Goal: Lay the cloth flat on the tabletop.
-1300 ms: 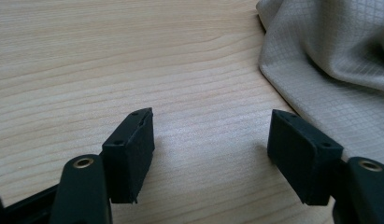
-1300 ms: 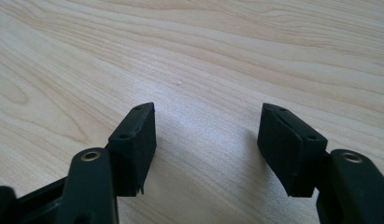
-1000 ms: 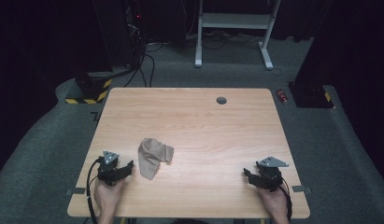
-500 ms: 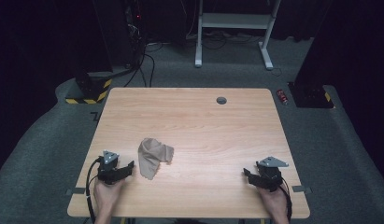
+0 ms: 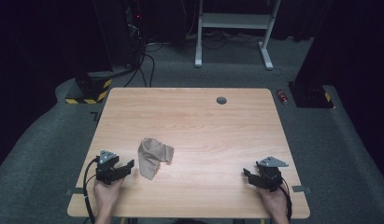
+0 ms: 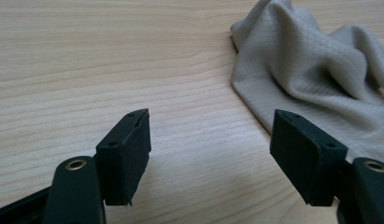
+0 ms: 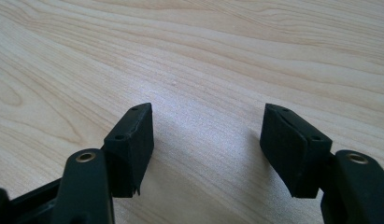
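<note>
Nearest the worktop front edge, left hand-held gripper and right hand-held gripper rest released, jaws spread. Just beyond the left one lies the crumpled cloth; best pinched at its near hem.

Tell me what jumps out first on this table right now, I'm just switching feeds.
The crumpled beige cloth draws the eye first, lying bunched on the wooden table left of centre toward the near edge. The left gripper sits just beside it, fingers open and holding nothing, with the cloth's edge close by its right finger. The right gripper rests far off at the near right, also open over bare wood.
</note>
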The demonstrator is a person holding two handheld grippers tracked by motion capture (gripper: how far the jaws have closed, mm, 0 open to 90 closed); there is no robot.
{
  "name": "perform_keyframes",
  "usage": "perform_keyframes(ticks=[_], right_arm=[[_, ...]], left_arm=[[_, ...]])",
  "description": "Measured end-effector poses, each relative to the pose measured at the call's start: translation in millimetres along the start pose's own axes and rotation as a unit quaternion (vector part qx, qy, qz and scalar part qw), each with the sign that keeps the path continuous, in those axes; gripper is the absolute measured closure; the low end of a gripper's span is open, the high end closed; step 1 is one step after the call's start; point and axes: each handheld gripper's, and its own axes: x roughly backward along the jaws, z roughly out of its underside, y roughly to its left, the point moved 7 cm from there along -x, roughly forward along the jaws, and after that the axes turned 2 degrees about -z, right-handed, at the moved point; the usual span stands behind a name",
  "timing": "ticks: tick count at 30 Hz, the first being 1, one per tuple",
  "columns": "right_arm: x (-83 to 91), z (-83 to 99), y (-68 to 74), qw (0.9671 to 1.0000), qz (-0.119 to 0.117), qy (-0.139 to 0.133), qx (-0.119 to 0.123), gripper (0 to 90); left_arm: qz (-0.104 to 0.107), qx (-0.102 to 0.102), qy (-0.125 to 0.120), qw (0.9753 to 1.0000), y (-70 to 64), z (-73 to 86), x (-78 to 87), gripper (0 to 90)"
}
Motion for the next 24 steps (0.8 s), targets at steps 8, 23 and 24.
perform_keyframes(ticks=[8,23,24], right_arm=[[0.0,0.0,-0.1,1.0,0.0,0.0,0.0,34.7],[-0.1,0.0,0.1,1.0,0.0,0.0,0.0,34.5],[-0.1,0.0,0.1,1.0,0.0,0.0,0.0,34.5]], left_arm=[[0.016,-0.009,-0.002,0.9998,-12.6,-3.9,-0.3,28.5],[0.043,-0.009,-0.004,0.999,-33.2,-20.7,-9.7,24.9],[0.044,-0.008,-0.004,0.999,-34.3,-21.4,-10.5,24.7]])
